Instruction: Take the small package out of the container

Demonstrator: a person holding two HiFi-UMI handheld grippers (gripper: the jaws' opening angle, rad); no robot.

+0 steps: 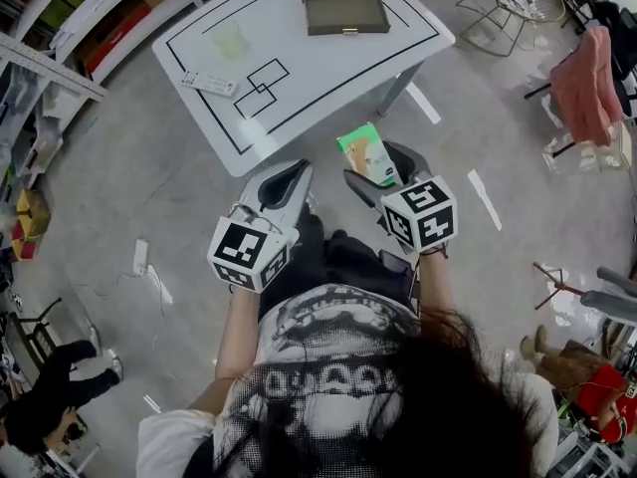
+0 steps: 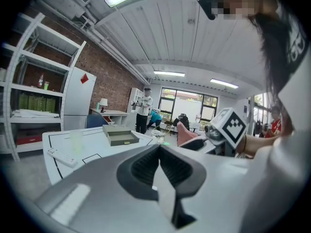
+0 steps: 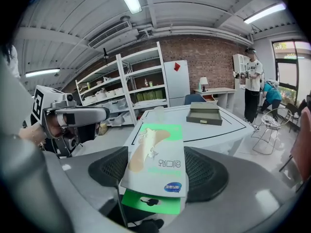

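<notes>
Package [image 3: 154, 161] first: it sits in my right tool [image 1: 381, 172], whose jaws are closed on it, held in the air over the floor and well apart from the container [image 1: 343, 30]. That grey box lies open on the far part of the worktop [image 1: 328, 78]. So the package is out of it.

It looks like a flat, thin packet, green and white with a green hang tab at the near end. I judge it very light and a little floppy, with a glossy skin that could slide on the pads. The jaws seem to press on its two long edges, across its width, with the printed face turned up to the camera. A thin packet squeezed that way may bow or pop out, so I would rather pinch it across the flat faces, near the middle or by the stiffer tab end.

My left tool [image 2: 159, 166] has its jaws together with nothing between them.

Several things escape me. The packet's underside and its lowest corner are hidden behind the jaws. Its print is upside down and I can't read it. The container's back is cut off by the top edge of the head view, and from the gripper views I can't see its floor.
</notes>
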